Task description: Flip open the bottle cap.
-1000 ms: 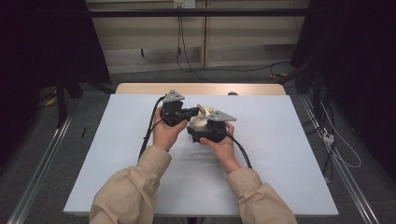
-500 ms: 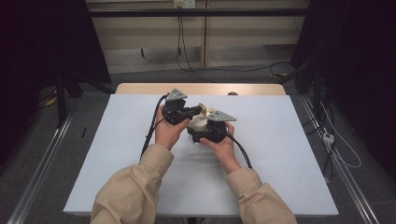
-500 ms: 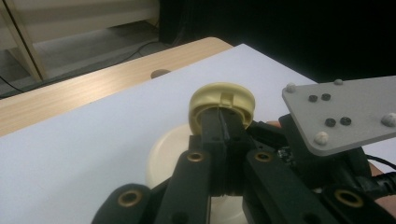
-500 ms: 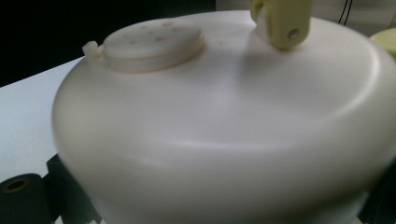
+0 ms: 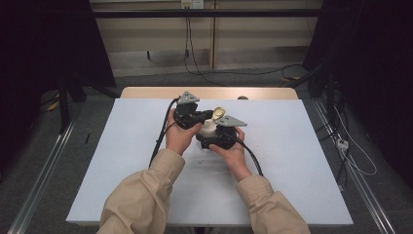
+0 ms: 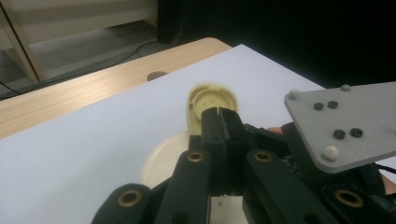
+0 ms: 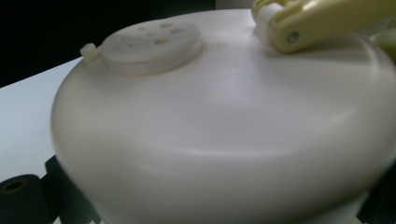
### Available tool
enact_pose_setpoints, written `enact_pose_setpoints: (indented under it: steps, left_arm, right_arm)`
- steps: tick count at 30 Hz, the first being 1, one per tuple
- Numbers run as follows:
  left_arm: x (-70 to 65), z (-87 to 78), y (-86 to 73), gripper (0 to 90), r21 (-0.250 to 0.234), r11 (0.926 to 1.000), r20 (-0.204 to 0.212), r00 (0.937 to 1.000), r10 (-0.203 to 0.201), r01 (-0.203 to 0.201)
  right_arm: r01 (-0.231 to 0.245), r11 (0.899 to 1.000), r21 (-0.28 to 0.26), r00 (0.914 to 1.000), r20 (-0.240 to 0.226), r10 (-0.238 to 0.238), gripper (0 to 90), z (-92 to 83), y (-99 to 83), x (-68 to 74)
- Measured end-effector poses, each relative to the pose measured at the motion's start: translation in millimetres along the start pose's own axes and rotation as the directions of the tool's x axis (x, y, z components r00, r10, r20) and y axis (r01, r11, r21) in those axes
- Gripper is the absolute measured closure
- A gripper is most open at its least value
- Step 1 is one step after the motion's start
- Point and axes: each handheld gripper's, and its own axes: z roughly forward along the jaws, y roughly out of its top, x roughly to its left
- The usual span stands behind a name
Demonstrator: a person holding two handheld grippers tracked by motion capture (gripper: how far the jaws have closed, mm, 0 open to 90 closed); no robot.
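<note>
A cream plastic shaker jar (image 5: 208, 128) sits at the middle of the white table top (image 5: 292, 146), its yellow flip lid (image 5: 218, 113) swung up and open. My left gripper (image 5: 205, 116) reaches in from the left; in the left gripper view its jaws (image 6: 219, 114) are pressed together on the lower edge of the yellow lid (image 6: 210, 95). My right gripper (image 5: 210, 138) holds the jar's body from the near side. In the right gripper view the jar (image 7: 224, 130) is very close, showing its sprinkle holes (image 7: 152, 39) and the lid's hinge arm (image 7: 322, 21).
The white board lies on a wooden table whose bare far edge (image 5: 146, 92) has a small dark knot (image 6: 157, 74). Black cables (image 5: 160, 141) trail from both grippers toward the person. Metal rails run on the floor at both sides, and cables lie on the floor beyond the table.
</note>
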Motion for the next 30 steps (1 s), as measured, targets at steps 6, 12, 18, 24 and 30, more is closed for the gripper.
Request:
enact_pose_setpoints:
  steps: [6,12,18,24,30]
  left_arm:
    - [1.2,-6.5,-0.5,89.7,-0.004,1.0,0.008,1.0,0.0,0.0]
    - [-0.1,-11.7,-1.8,84.9,-0.027,0.9996,0.013,0.9999,-0.003,0.003]
    - [-0.9,-16.7,-6.5,70.8,-0.025,0.9995,0.017,0.9997,-0.017,0.017]
    - [3.1,-24.5,-17.3,46.4,-0.01,0.999,0.022,0.9989,-0.042,0.043]
    - [5.1,-35.3,-31.1,26.2,-0.019,0.9986,0.006,0.9988,-0.049,0.05]
  right_arm:
    - [-0.002,1.0,0.006,1.0,0.007,0.002,5.1,-0.2,0.4,0.9]
    - [-0.009,1.0,0.02,1.0,0.0,0.009,4.7,-2.4,1.1,0.2]
    - [-0.022,0.999,0.042,0.9997,0.001,0.022,3.9,-3.9,2.1,0.8]
    - [-0.045,0.996,0.076,0.9989,-0.007,0.045,3.0,-10.2,1.6,1.8]
    - [-0.031,0.996,0.088,0.9995,-0.008,0.032,3.3,-23.5,-1.2,1.7]
